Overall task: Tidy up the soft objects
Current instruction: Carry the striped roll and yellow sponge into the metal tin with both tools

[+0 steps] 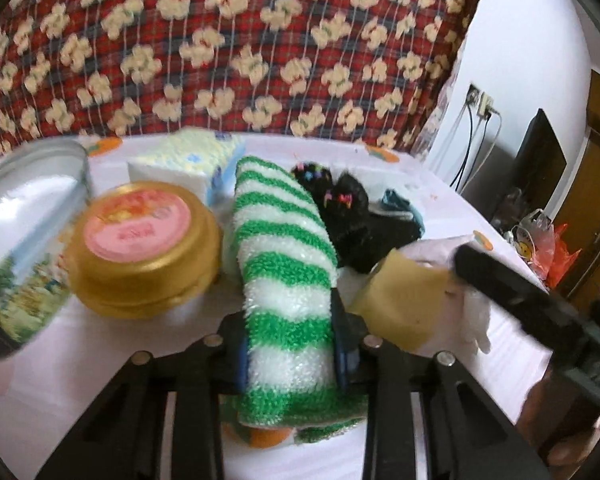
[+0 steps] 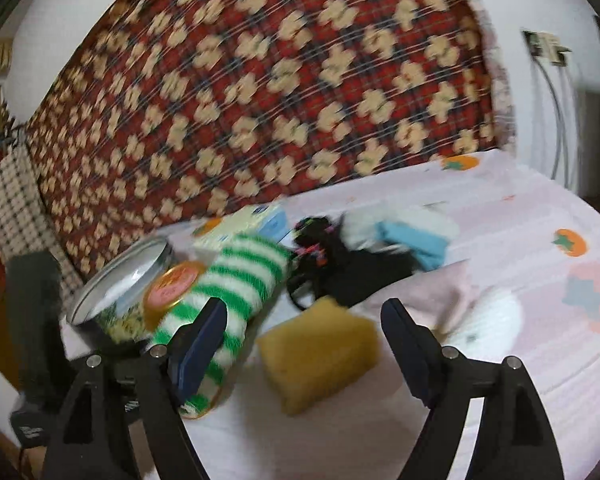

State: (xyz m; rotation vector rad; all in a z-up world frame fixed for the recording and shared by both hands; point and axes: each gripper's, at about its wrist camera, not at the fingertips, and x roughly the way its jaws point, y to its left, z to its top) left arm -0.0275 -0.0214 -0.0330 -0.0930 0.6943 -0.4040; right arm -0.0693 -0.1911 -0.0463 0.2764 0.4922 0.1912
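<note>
Clamping the striped sock (image 1: 284, 280), left gripper (image 1: 292, 356) jaws pinch it; right gripper (image 2: 304, 344) jaws gape around the sponge (image 2: 320, 344), lower centre; next likely lifting the sock.

My left gripper (image 1: 294, 354) pinches something soft between its pads, while my right gripper (image 2: 304, 344) stands wide apart, holding nothing.

Green-and-white striped sock (image 1: 284, 264), yellow sponge (image 2: 320, 352), gold jar (image 1: 140, 248).
</note>
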